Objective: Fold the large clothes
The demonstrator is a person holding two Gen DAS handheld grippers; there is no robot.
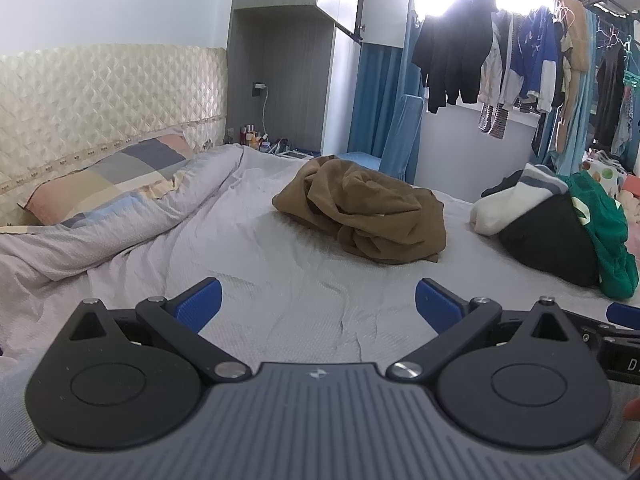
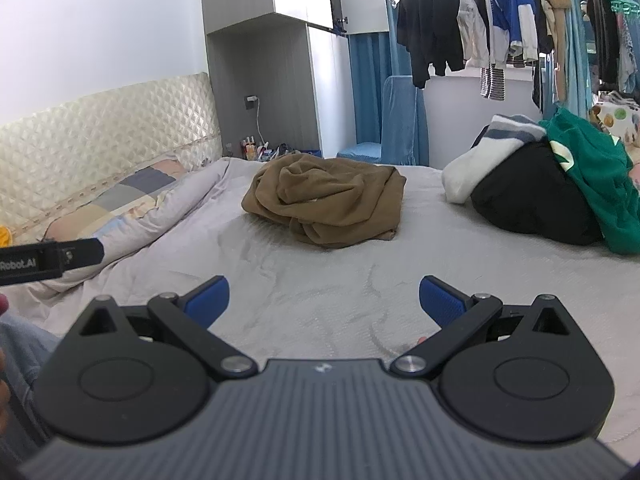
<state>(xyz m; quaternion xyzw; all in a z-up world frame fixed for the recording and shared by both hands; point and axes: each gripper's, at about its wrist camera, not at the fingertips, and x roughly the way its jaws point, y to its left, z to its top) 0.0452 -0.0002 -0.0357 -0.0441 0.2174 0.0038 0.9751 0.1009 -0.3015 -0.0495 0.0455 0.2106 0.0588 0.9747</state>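
A crumpled brown garment (image 1: 364,208) lies in a heap in the middle of the bed; it also shows in the right wrist view (image 2: 326,200). My left gripper (image 1: 318,300) is open and empty, low over the near part of the bed, well short of the garment. My right gripper (image 2: 324,300) is open and empty too, at about the same distance from it. The right gripper's edge shows at the far right of the left wrist view (image 1: 622,316); the left gripper's side shows at the left of the right wrist view (image 2: 52,258).
A pile of clothes, black (image 1: 552,240), white (image 1: 508,204) and green (image 1: 608,236), sits on the bed's right side. A rolled quilt (image 1: 132,220) and a checked pillow (image 1: 112,176) lie along the headboard (image 1: 100,92). More clothes hang on a rack (image 1: 520,48) behind the bed.
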